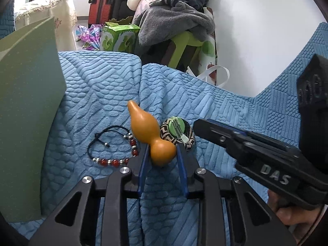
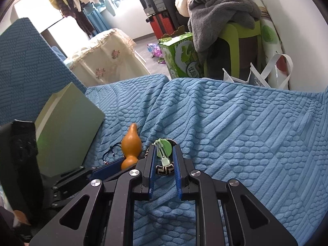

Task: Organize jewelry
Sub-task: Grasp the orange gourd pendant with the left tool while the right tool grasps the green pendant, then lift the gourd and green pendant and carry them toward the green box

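In the left wrist view, a green board (image 1: 28, 110) fills the left of the frame, leaning on the blue textured blanket (image 1: 235, 110) that covers the whole support. Right of it, at lower centre-left, lies a black cord bracelet (image 1: 114, 145) with red and silver beads, flat on the blanket.

Just right of the bracelet is an orange gourd pendant (image 1: 151, 135), with its pointed end toward the top of the frame. The left hand-held gripper (image 1: 163, 153) is part open; its blue-padded fingers (image 1: 143, 170) flank the gourd's rounded lower bulb. Contact with the pads cannot be confirmed.

Immediately right of the gourd lies a patterned woven band (image 1: 189, 141), black and tan, with a green round piece (image 1: 177, 128) on top of it. The right hand-held gripper (image 1: 202, 128) enters from the right edge, with its tip just beside the band.

In the right wrist view, the board (image 2: 67, 131) stands at the left and the gourd (image 2: 131, 145) at centre-left. The right hand-held gripper (image 2: 165, 155) is part open at centre, its fingers (image 2: 177, 164) on either side of the green piece (image 2: 164, 147) and the band (image 2: 164, 169), not closed on them.
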Demonstrator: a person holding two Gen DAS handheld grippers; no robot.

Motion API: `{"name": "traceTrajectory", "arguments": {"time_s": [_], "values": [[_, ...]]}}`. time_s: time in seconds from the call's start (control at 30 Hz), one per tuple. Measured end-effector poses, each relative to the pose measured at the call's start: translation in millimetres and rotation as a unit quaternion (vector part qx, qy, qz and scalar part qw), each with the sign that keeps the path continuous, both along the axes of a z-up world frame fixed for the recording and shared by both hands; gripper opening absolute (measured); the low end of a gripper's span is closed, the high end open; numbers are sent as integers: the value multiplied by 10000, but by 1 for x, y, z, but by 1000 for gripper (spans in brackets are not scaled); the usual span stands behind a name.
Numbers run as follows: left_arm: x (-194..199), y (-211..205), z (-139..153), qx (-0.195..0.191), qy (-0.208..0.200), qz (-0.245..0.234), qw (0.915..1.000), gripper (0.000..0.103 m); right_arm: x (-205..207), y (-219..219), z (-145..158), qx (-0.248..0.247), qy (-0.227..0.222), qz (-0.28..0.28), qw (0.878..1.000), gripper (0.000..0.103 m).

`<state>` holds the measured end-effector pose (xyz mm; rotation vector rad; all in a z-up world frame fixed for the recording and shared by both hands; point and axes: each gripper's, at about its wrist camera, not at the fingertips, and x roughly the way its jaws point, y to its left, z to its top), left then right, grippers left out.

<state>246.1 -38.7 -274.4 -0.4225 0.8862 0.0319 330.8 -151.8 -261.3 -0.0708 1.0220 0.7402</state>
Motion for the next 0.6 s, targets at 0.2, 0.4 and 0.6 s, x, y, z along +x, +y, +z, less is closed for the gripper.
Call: {"name": "traceTrajectory", "arguments": {"time_s": [0.2, 0.4, 0.6], "values": [[-9, 9, 2, -13, 24, -57, 10000, 28, -2, 17, -5, -186, -8, 239, 9995, 17], [-20, 11, 10, 50, -58, -152, 9999, 27, -1, 34, -6, -434, -257, 451, 9977, 19], [-26, 21, 7, 14, -28, -63, 10000, 27, -5, 42, -17, -802, -341, 554, 9946, 19]]}}
